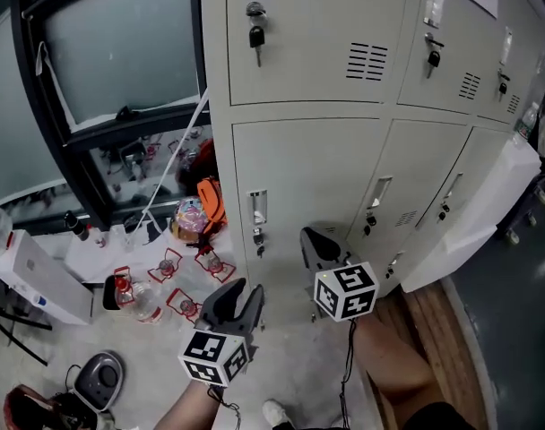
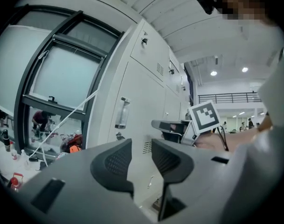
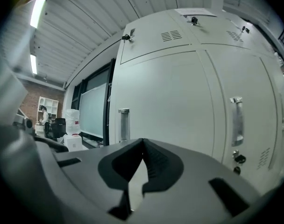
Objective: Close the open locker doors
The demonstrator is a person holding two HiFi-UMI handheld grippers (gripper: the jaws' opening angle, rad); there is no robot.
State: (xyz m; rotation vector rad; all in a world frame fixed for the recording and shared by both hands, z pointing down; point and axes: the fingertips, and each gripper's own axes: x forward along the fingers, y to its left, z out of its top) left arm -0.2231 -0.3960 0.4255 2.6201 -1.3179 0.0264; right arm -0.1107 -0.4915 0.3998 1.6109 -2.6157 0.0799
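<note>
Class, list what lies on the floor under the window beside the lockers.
Plastic bottles with red trim, a white box and an orange item lie there. Whatever sits behind the box is hidden.

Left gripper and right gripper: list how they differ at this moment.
Jaws: the left gripper stands open, with a clear gap and nothing in it. The right gripper is shut, its tips meeting on nothing.
Place: in the head view the right gripper reaches nearer the lower locker doors, while the left gripper sits further back and to the left.
Shared: both point toward the lockers and hold nothing.
</note>
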